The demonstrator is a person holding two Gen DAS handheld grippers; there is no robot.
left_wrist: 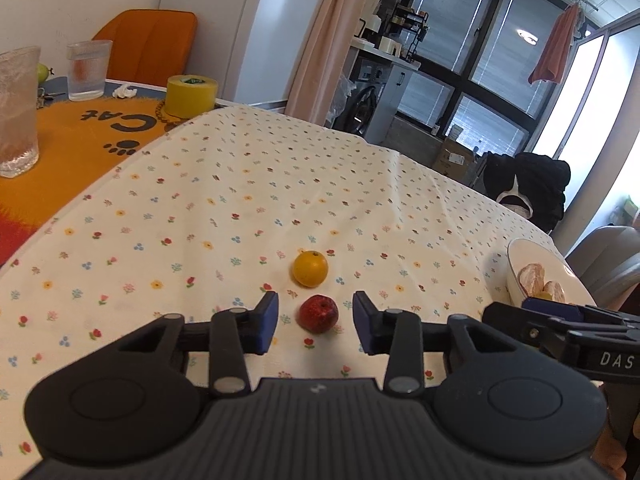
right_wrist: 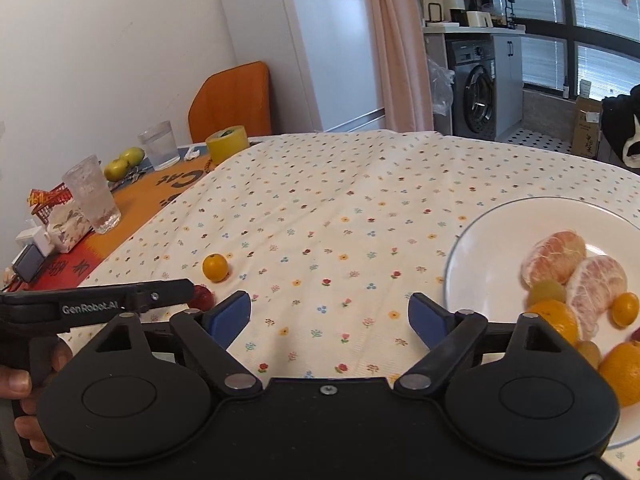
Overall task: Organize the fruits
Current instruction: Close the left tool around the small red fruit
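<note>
On the flowered cloth that covers the desk, I have my left tool spread wide with a small red fruit lying between its blue pads, touching neither. Just beyond it sits a small orange fruit, apart from the red one and resting on the cloth. My right tool is also wide and holds nothing; it hangs over bare cloth just left of the white plate. That plate carries two peeled citrus halves lying against each other, with several small orange and yellowish fruits clustered at their near side. From the right wrist view I see the orange fruit well to the left of the plate, and the red one partly hidden behind my left tool's finger. Farther back on the orange mat stand two frosted glasses and a yellow tape roll.
</note>
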